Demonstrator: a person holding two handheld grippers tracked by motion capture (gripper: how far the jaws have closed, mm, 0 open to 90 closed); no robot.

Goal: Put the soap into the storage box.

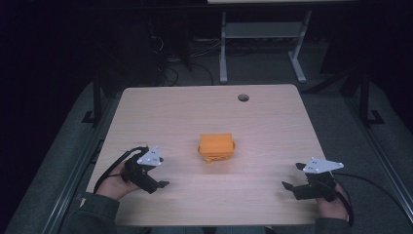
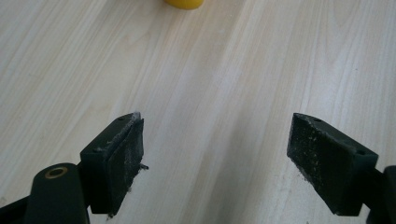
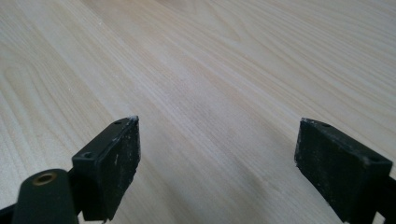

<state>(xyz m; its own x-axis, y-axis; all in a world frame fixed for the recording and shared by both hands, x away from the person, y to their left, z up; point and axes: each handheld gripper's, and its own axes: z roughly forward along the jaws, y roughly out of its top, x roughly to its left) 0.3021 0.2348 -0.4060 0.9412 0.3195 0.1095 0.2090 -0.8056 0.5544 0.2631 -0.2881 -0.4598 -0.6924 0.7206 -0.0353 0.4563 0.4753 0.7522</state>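
Table (image 1: pixel 160 112) first: pale wood, filling the middle of the high view, with a small round hole (image 1: pixel 243 97) near its upper right edge. My guess is everything's been left clear so both hands get an easy run at the one thing on it.

That thing is the orange box (image 1: pixel 216 147), sitting dead centre of the frame, roughly halfway between my two grippers and touching neither. It also peeks in as a yellow-orange sliver (image 2: pixel 184 3) at the top edge of the left gripper view, so that gripper is aimed about at it.

Left gripper (image 1: pixel 158 185) sits lower left, low over the table, hand curled round it, jaws spread wide with only bare wood between them. Right gripper (image 1: pixel 290 187) mirrors it at lower right, pointing inward, jaws just as wide apart and holding nothing; its own view looks along plain wood grain.

Looks to me like a ready stance before reaching in.
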